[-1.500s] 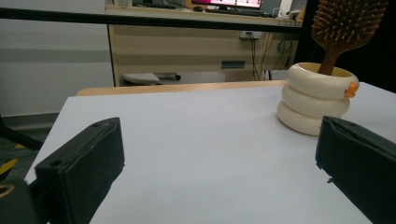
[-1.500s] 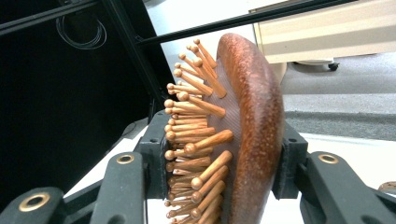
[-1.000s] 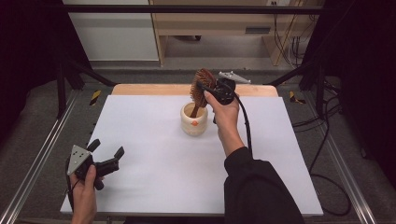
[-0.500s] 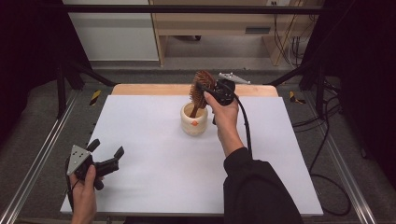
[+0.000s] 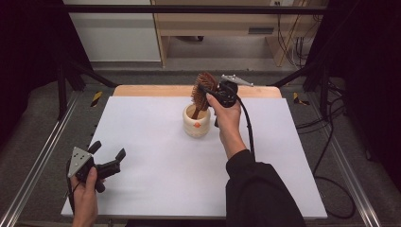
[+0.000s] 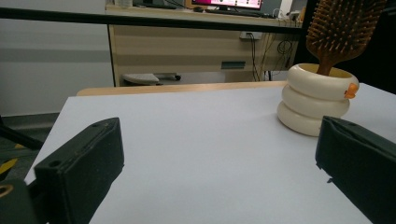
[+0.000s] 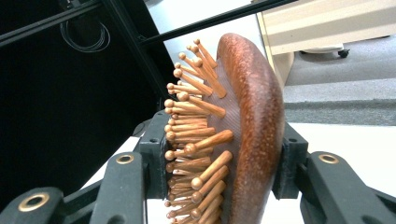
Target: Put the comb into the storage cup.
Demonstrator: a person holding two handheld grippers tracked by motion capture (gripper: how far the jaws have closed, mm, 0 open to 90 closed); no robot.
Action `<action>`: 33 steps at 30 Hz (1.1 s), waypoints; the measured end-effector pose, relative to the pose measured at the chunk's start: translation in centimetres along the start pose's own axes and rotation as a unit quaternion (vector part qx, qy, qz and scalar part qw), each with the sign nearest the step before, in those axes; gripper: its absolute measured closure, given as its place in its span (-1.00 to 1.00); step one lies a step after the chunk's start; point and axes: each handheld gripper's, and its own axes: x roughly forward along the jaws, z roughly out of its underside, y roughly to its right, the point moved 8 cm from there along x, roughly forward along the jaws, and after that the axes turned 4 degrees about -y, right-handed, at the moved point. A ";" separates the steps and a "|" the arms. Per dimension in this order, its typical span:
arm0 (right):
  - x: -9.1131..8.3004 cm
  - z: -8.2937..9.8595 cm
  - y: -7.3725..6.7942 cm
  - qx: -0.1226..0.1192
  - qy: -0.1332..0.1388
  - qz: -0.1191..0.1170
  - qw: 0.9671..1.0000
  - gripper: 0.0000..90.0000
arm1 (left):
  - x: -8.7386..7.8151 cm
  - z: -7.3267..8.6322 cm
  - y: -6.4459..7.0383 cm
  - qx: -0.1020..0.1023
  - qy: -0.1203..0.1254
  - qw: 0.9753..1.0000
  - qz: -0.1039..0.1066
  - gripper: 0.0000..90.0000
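Right gripper (image 5: 211, 91) fingers clamp a wooden hairbrush (image 5: 203, 88), its handle hidden inside a cream holder (image 5: 196, 124); left gripper (image 5: 108, 159) fingers spread apart, empty.

Hairbrush (image 7: 254, 121): polished reddish wood, wooden pins. Holder (image 6: 314, 99): smooth glossy cream ceramic. Table (image 5: 156, 142): matt white.

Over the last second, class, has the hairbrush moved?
No. The hairbrush stays with its handle in the cream cup, gripped by the right gripper.

Right tongs (image 5: 208, 92) clamped on hairbrush (image 5: 203, 87) head, arm reaching above the cup (image 5: 196, 121). Left tongs (image 5: 108, 156) spread wide, well left of the cup.
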 end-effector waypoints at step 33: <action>0.5 0.9 0.2 0.021 -0.005 -0.010 1.000 0.13 | 0.0 0.1 0.1 0.002 -0.002 1.000 0.003 -0.97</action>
